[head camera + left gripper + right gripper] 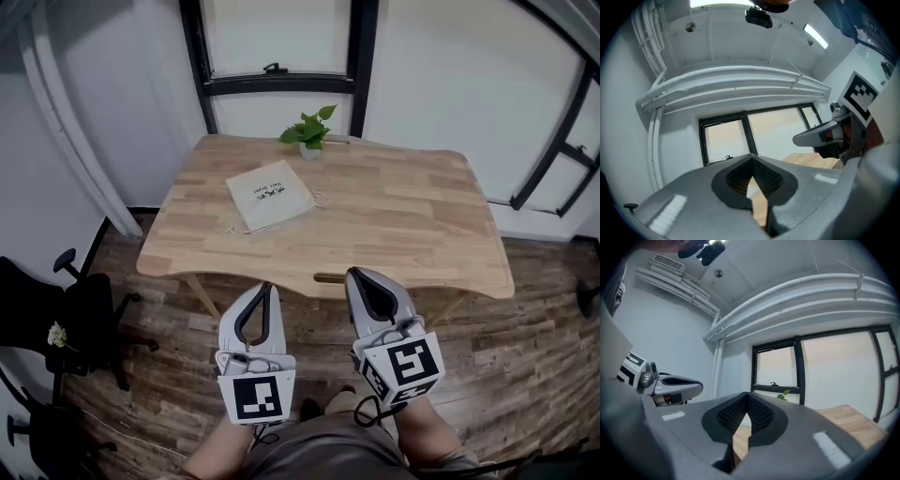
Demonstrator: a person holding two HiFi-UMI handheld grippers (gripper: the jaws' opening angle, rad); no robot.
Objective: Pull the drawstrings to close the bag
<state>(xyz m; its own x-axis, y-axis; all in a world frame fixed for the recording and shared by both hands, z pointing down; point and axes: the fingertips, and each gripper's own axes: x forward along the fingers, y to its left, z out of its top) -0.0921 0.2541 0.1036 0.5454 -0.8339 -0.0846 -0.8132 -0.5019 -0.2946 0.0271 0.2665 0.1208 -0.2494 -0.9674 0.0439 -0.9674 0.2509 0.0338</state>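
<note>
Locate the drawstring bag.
Head view: the bag lies flat on the wooden table, left of centre, just nearer than the potted plant.

Head view: high, steep downward, back from surface (pixel 394 216) near edge, whole top framed. Gripper views: low, level, side by side, facing window (pixel 724 140) wall; both share window, surface strip. Left gripper view catches right gripper (pixel 806 137).

Left gripper (pixel 265 292) and right gripper (pixel 361 279) sit side by side near the person's body, pointing level toward the far side; both have jaws closed together, nothing between them.
</note>
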